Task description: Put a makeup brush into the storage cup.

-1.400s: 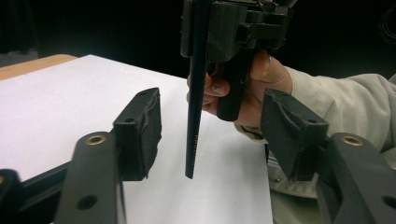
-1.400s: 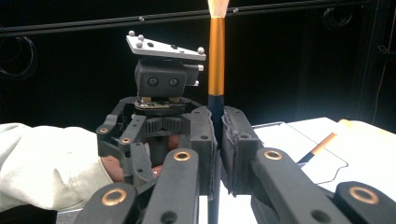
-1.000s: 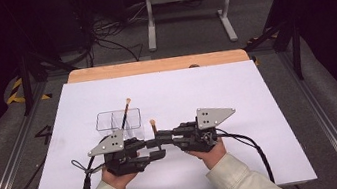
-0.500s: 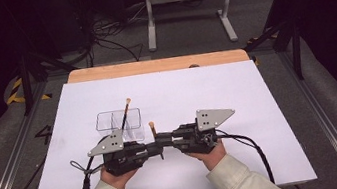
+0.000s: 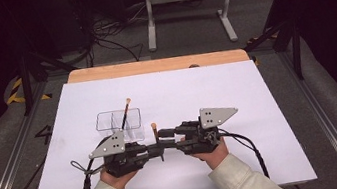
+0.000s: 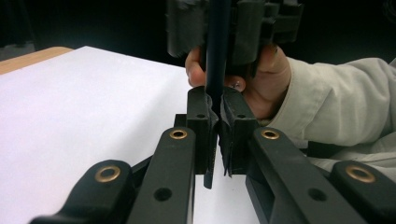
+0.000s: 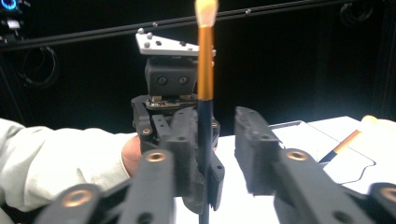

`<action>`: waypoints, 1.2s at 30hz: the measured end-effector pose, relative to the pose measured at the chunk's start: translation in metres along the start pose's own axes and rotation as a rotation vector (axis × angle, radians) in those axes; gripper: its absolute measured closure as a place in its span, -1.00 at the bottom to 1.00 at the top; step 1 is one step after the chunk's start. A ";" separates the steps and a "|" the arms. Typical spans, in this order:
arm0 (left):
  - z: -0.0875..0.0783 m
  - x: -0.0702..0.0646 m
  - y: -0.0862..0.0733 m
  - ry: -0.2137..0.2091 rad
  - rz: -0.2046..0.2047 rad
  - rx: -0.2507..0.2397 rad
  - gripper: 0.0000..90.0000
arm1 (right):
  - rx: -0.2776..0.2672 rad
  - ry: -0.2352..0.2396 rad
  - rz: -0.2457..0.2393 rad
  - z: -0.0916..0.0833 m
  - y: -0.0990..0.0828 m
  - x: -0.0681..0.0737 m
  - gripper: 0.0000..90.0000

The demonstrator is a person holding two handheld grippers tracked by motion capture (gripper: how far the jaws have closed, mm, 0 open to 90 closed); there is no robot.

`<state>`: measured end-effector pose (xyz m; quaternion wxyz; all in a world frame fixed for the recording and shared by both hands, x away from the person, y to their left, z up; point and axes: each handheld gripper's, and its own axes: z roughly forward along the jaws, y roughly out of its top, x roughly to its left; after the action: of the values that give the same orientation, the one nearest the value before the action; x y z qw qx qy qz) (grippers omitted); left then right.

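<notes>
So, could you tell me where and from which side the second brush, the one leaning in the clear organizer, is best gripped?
Grip the brush in the organizer on its dark handle just below the bristle tip, where it sticks up past the clear organizer. Come from above: the walls enclose the lower handle. The left gripper is shut on the other brush; the right gripper has just been opening off it.

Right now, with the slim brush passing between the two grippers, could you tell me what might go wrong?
1. The left gripper is shut on the dark-handled, orange-ferruled brush low on its handle, so the tall brush could tip or swivel in that narrow grip.
2. The right gripper has just been opening, but the brush stands between its jaws close to one pad; pulling away could knock it.
3. The clear plastic organiser with another brush stands close behind; a swing could topple it.
</notes>
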<state>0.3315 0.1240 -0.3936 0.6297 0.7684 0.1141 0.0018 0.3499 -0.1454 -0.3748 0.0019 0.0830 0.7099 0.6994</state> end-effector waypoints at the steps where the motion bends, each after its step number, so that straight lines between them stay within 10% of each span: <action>1: -0.001 0.000 0.000 0.003 0.001 0.001 0.85 | -0.001 -0.005 0.003 -0.001 0.000 0.000 0.33; 13: -0.013 0.005 0.005 0.080 0.008 0.001 0.85 | -0.003 -0.139 -0.045 -0.024 0.010 -0.002 -0.36; 36: -0.044 0.019 0.024 0.260 0.022 0.016 0.86 | 0.049 -0.373 -0.086 -0.074 0.005 -0.011 -0.72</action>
<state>0.3479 0.1653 -0.3644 0.6033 0.7680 0.1862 0.1077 0.3529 -0.2199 -0.3692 0.1613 0.1807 0.7170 0.6536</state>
